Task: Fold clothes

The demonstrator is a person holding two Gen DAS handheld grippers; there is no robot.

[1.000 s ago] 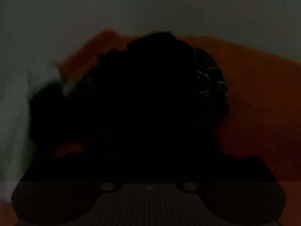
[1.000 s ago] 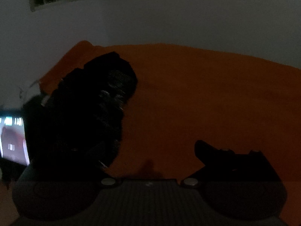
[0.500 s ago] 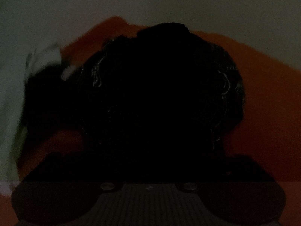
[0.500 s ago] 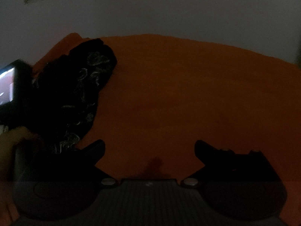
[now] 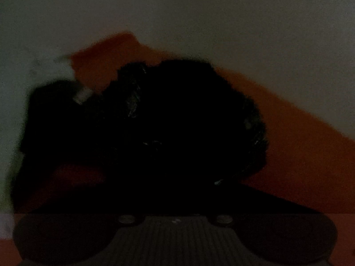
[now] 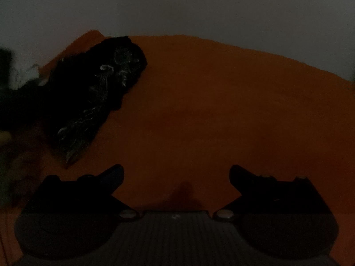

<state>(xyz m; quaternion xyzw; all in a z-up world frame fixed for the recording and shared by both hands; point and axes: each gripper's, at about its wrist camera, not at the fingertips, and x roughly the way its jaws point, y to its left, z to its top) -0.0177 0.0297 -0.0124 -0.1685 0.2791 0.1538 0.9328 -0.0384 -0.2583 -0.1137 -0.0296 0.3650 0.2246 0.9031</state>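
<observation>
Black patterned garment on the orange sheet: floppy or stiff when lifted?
Likely floppy: the black garment lies crumpled in uneven folds on the orange sheet. Probably light, thin-looking cloth. It would drape and trail rather than hold shape.

Your left gripper [image 5: 177, 190] is lost in darkness against a bunched black garment [image 5: 182, 119] with faint pale markings, its jaws closed. The garment lies on an orange sheet [image 5: 288, 155]; a pale wall [image 5: 221, 22] stands behind.
</observation>
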